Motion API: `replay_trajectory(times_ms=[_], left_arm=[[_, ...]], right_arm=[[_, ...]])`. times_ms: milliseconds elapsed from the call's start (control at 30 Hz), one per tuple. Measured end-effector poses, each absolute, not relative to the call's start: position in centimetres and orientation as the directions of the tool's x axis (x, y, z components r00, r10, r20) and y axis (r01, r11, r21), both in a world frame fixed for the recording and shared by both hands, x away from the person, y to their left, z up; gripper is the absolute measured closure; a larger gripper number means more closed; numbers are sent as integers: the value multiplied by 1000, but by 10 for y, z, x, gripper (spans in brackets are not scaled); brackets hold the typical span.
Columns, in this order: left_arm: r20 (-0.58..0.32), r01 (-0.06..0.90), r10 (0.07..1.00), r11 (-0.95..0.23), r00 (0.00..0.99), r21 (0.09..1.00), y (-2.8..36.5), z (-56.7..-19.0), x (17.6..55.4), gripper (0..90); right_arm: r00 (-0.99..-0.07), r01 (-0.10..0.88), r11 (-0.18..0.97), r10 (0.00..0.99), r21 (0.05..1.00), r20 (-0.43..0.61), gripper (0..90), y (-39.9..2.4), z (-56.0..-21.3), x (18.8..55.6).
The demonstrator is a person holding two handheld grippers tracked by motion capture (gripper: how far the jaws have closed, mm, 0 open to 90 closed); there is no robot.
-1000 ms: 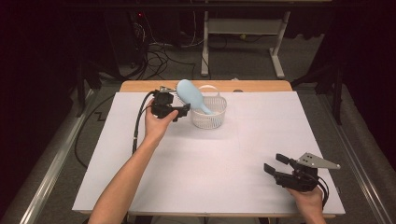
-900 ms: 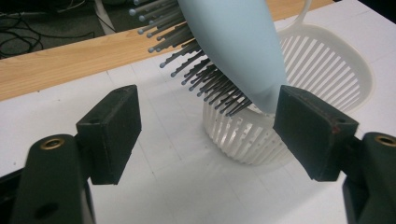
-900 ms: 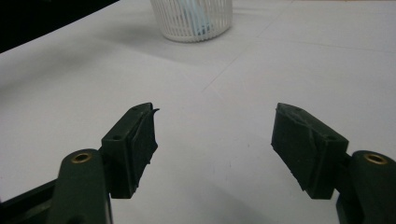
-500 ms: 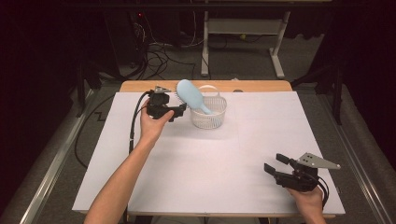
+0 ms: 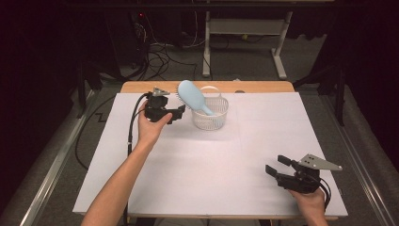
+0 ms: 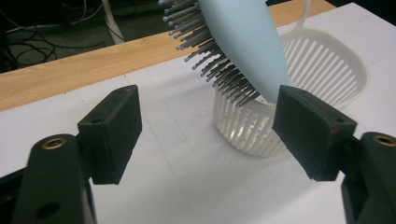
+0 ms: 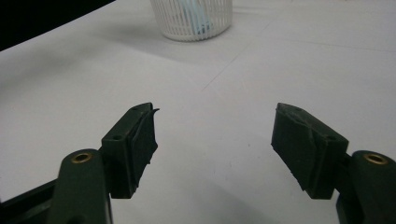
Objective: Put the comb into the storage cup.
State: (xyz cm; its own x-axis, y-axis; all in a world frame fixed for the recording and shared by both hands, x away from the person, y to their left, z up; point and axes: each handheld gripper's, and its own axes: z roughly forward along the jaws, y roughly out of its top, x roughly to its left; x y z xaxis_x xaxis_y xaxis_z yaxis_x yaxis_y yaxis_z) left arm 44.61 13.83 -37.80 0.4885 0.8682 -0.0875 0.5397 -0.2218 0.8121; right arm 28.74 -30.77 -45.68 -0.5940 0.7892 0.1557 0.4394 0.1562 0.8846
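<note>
Could tip over: light blue hairbrush (image 5: 192, 96) standing handle-down in the white slatted basket (image 5: 210, 114), head leaning out past the rim toward ten o'clock, bristles facing the left gripper (image 5: 181, 112); top-heavy by the look of it, so a nudge from the nearer jaw might roll it out or drag the light basket over with it; jaws of that gripper standing apart with nothing between them, just beside the basket at its nine o'clock, one jaw very close to the brush's back in the left gripper view (image 6: 243, 46); cannot tell whether touching. Might also snag bristles (image 6: 210, 51) on the rim (image 6: 327, 70) if lifted at a slant. Right gripper (image 5: 277, 170) resting well apart near the bench's (image 5: 263, 136) five o'clock corner, jaws likewise apart and empty, basket far off at twelve o'clock in its own view (image 7: 191, 18); no risk there. Counted: one hairbrush; one basket; two grippers; one bench with white cover.
</note>
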Motion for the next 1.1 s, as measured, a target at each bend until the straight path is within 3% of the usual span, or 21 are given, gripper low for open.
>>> replay_trajectory(times_ms=[1100], left_arm=[[-71,502,857,-230,510,833,147,-370,434,246]], right_arm=[[-586,437,144,795,888,160,310,-311,-456,285]])
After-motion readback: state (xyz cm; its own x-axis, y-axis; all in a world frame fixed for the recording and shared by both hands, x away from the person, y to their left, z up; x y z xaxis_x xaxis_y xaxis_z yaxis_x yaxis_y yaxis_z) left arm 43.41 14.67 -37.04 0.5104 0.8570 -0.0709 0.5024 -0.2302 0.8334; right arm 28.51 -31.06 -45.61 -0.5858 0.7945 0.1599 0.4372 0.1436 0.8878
